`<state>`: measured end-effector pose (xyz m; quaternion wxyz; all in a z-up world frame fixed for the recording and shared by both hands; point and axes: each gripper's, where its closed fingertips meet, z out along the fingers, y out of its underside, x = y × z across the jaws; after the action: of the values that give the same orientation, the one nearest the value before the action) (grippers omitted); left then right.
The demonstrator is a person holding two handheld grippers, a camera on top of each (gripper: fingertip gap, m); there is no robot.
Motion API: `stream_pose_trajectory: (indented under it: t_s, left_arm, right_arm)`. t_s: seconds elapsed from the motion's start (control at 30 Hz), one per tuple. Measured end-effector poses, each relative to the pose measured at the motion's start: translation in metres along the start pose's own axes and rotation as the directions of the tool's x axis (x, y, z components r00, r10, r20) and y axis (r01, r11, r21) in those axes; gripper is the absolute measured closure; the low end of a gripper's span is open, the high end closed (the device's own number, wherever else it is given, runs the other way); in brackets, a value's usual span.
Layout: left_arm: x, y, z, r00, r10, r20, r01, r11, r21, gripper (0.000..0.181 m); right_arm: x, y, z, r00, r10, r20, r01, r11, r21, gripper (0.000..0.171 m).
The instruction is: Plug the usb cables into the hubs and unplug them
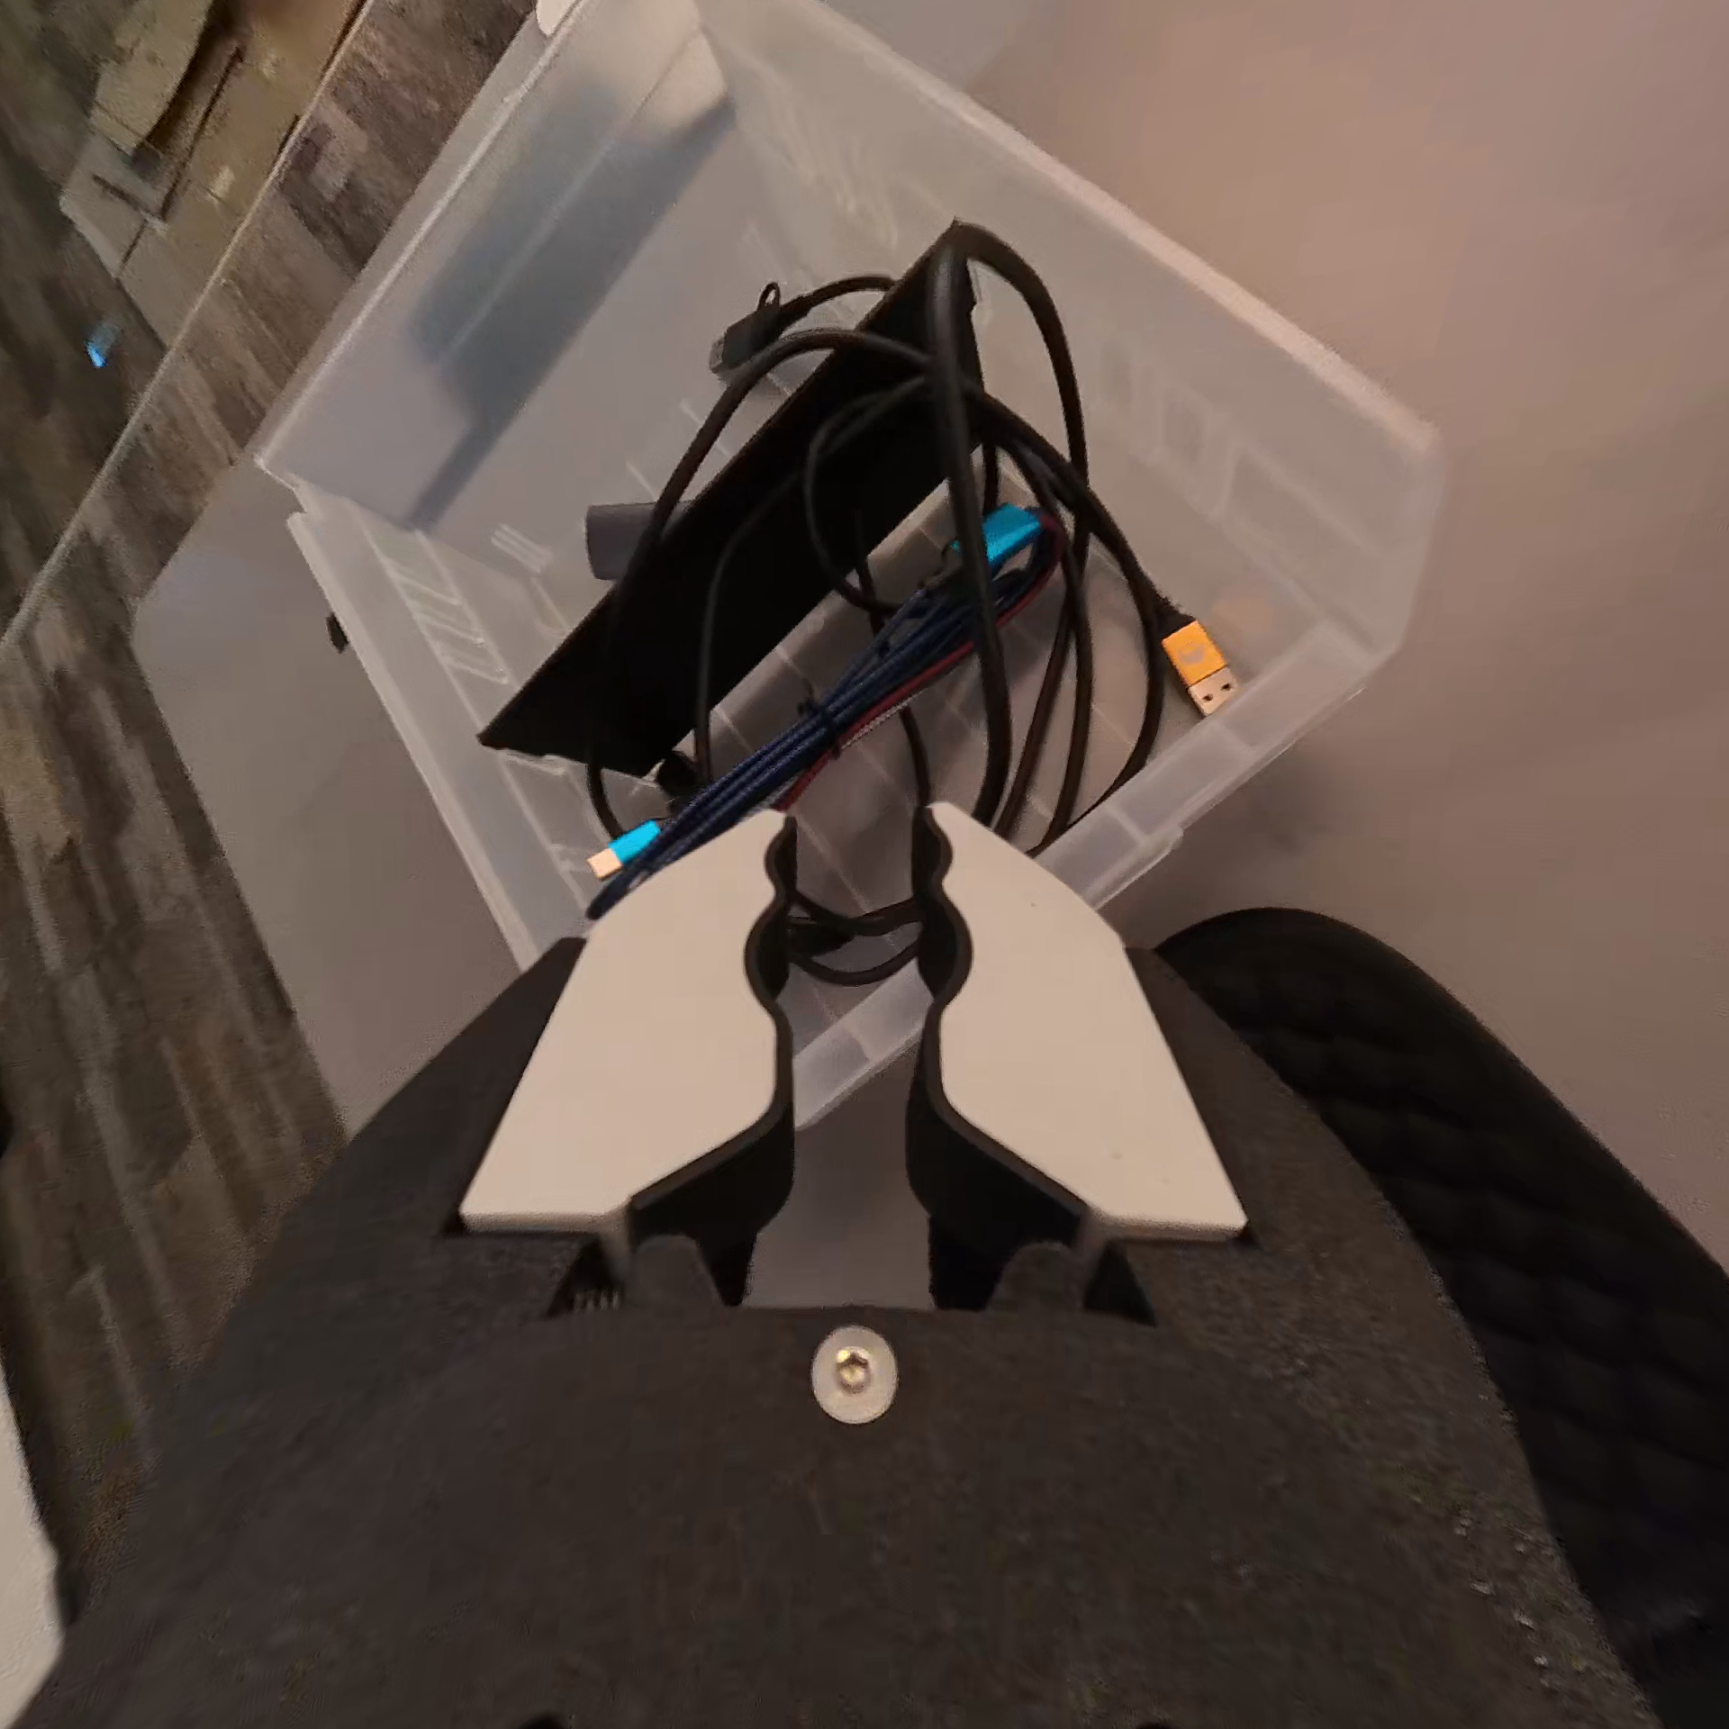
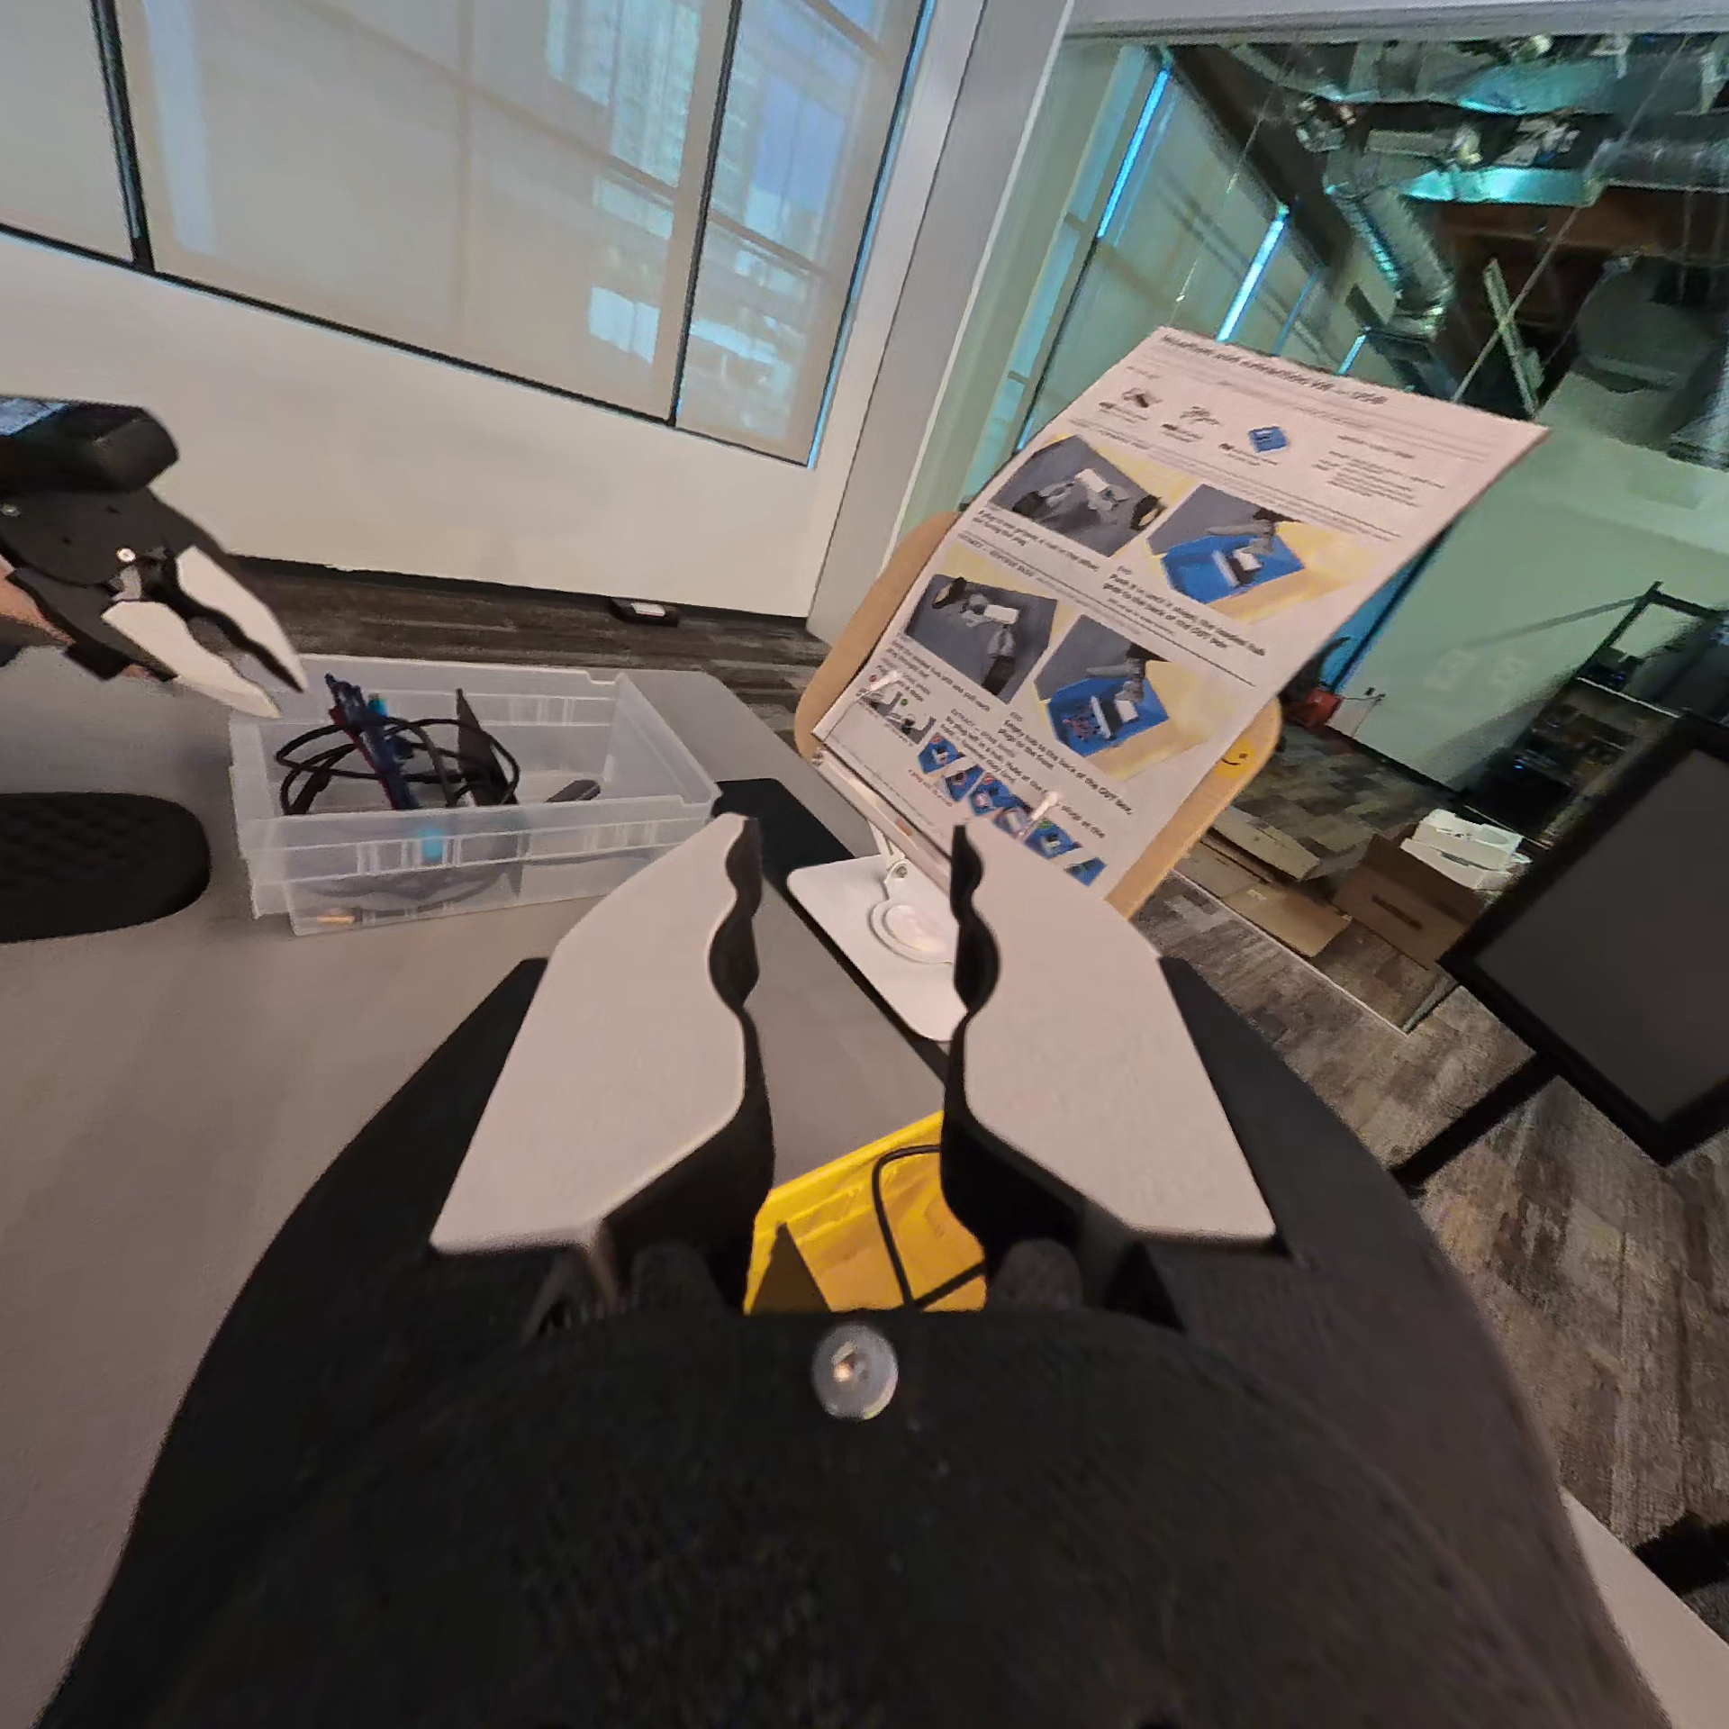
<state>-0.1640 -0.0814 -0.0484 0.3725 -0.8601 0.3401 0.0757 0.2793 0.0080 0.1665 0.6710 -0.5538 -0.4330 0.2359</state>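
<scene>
My left gripper (image 1: 856,833) hangs with jaws apart over the clear bin (image 1: 1310,524), tangled cables (image 1: 945,524) at twelve o'clock; my right gripper (image 2: 851,842) gapes empty.

Your left gripper (image 1: 856,828) hangs just above the near rim of the clear bin (image 1: 1263,748), tilted down toward its inside, jaws parted by a narrow gap with nothing between the fingers. From the right wrist view it sits at the bin's left end, fingertips close over the rim. Your right gripper (image 2: 851,842) is held well apart from the bin, to its right and nearer you, above the table, jaws spread and empty.
</scene>
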Motion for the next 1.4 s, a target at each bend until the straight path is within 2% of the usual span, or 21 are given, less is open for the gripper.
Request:
stream_pose_trajectory:
  t_s: [0.17,0.37,0.53,0.67,0.8,0.93,1.07,1.3,1.4]
  left_arm:
    - [0.007,-0.008,-0.002,0.998,-0.059,-0.008,0.06,0.99,0.124,0.159]
    - [0.009,-0.006,-0.005,0.996,-0.079,-0.03,0.083,0.987,0.138,0.159]
    - [0.07,-0.019,-0.02,0.954,-0.047,-0.295,0.094,0.984,0.149,0.169]
    - [0.062,-0.015,0.017,0.995,0.017,-0.096,-0.015,1.0,0.022,0.173]
    - [0.049,-0.004,0.045,0.998,-0.001,-0.062,-0.009,0.986,-0.167,0.174]
    - [0.039,0.004,0.06,0.994,-0.042,-0.1,0.01,0.952,-0.305,0.174]
    - [0.018,0.016,0.067,0.998,0.021,-0.056,-0.042,0.912,-0.408,0.177]
    - [0.024,0.018,0.068,0.973,-0.058,-0.222,-0.048,0.895,-0.444,0.171]
    - [0.028,0.02,0.07,0.968,-0.056,-0.243,-0.061,0.892,-0.448,0.176]
  right_arm:
    - [-0.018,0.011,0.022,0.997,-0.072,0.036,0.075,0.994,-0.083,0.132]
    - [-0.026,0.03,0.046,0.993,-0.101,0.058,0.109,0.98,-0.169,0.132]
    - [-0.023,0.036,0.05,0.994,-0.1,0.047,0.107,0.976,-0.189,0.132]
    - [-0.021,0.039,0.05,0.995,-0.095,0.042,0.102,0.975,-0.197,0.132]
    - [-0.015,0.044,0.047,0.995,-0.092,0.024,0.095,0.972,-0.215,0.131]
    - [-0.01,0.045,0.044,0.996,-0.083,0.015,0.085,0.972,-0.217,0.131]
    - [-0.009,0.048,0.043,0.997,-0.08,0.013,0.081,0.97,-0.227,0.131]
    - [-0.008,0.059,0.045,0.992,-0.122,0.017,0.122,0.954,-0.275,0.129]
    - [-0.005,0.06,0.045,0.992,-0.126,0.014,0.125,0.953,-0.275,0.129]
